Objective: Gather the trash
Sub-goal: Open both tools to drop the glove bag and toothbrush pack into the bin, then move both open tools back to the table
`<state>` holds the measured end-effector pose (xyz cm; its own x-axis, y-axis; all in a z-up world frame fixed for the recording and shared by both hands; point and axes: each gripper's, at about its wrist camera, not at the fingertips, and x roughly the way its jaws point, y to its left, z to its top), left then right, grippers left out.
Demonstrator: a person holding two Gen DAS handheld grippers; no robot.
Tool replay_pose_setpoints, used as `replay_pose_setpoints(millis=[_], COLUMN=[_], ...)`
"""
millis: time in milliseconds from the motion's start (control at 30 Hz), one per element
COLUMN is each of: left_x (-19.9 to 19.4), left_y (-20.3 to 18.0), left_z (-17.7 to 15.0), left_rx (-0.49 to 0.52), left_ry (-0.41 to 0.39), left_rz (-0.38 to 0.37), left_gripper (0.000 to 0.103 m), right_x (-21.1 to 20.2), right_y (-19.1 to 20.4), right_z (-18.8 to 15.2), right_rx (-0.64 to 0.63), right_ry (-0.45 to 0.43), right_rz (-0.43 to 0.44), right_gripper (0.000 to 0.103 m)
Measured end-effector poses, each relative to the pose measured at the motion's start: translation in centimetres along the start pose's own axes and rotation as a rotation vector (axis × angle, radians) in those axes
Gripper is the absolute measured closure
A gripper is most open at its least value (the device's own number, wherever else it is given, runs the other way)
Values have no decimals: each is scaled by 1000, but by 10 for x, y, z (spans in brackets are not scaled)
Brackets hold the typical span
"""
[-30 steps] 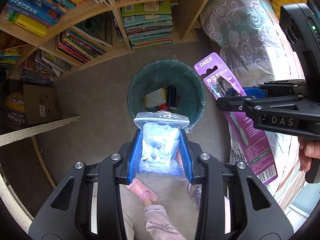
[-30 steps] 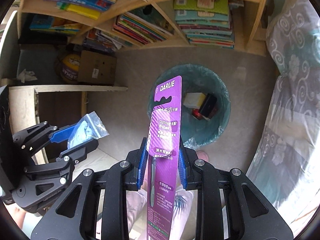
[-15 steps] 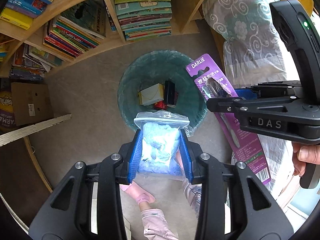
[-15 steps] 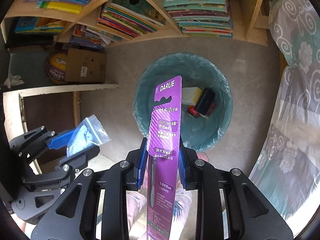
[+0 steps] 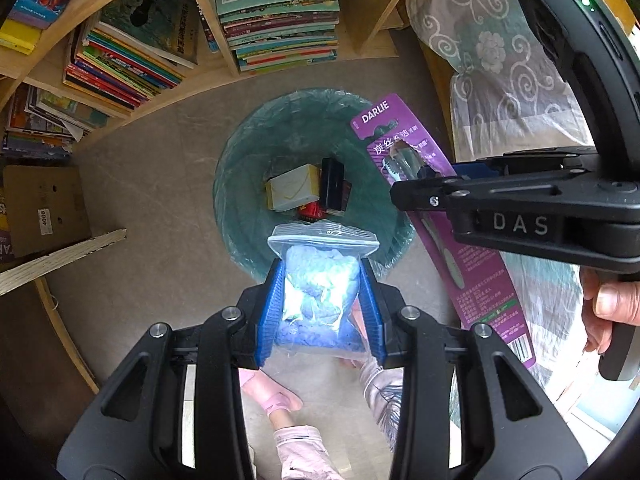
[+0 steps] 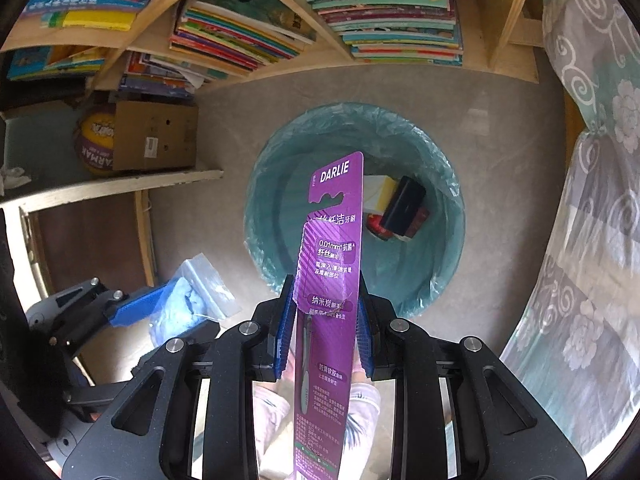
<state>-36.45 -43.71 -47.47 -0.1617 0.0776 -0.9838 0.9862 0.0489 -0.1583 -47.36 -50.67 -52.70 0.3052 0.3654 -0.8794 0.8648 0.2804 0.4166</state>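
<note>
My left gripper point(image 5: 322, 270) is shut on a clear zip bag of blue stuff point(image 5: 320, 284), held above the near rim of a round bin with a green liner point(image 5: 248, 216). The bin holds a yellow-white box point(image 5: 290, 192), a black box and a red item. My right gripper point(image 6: 324, 288) is shut on a purple DARLIE toothbrush pack point(image 6: 332, 240), upright over the bin's near edge point(image 6: 436, 292). In the left wrist view the right gripper point(image 5: 404, 196) holds the purple pack point(image 5: 468, 256) at the bin's right side. In the right wrist view the left gripper point(image 6: 160, 304) and bag point(image 6: 188, 300) sit left of the bin.
Wooden shelves with stacked books point(image 5: 280, 24) stand behind the bin. A cardboard box point(image 6: 156, 136) and a ball point(image 6: 96, 144) lie at the left by a wooden board point(image 5: 60, 256). A patterned bed cover point(image 6: 580, 240) runs along the right. A pink-slippered foot point(image 5: 276, 396) is below.
Both grippers have moved forward toward the bin with their loads; the bin now looks larger and nearer. Both grips are unchanged.
</note>
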Motion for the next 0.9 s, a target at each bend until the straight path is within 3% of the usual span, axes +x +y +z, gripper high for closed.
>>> replay_pose_setpoints(millis=[133, 167, 200, 233, 267, 900], left_x=[5, 7, 9, 11, 11, -14], left_y=[1, 2, 4, 5, 7, 2], left_z=[4, 4, 5, 5, 5, -11], left_rx=[-13, -19, -28, -43, -53, 0], left_ry=[0, 1, 15, 24, 8, -29], left_rz=[2, 4, 10, 20, 22, 69], left_gripper=[68, 63, 35, 16, 15, 15], right_x=[8, 9, 9, 8, 6, -35], right_y=[-3, -5, -6, -7, -7, -21], right_z=[5, 5, 6, 6, 5, -27], right_rx=[6, 14, 23, 28, 26, 105], right_ry=[19, 18, 18, 7, -4, -97], right_rz=[11, 8, 15, 18, 7, 99], right_gripper=[72, 71, 54, 44, 38, 37])
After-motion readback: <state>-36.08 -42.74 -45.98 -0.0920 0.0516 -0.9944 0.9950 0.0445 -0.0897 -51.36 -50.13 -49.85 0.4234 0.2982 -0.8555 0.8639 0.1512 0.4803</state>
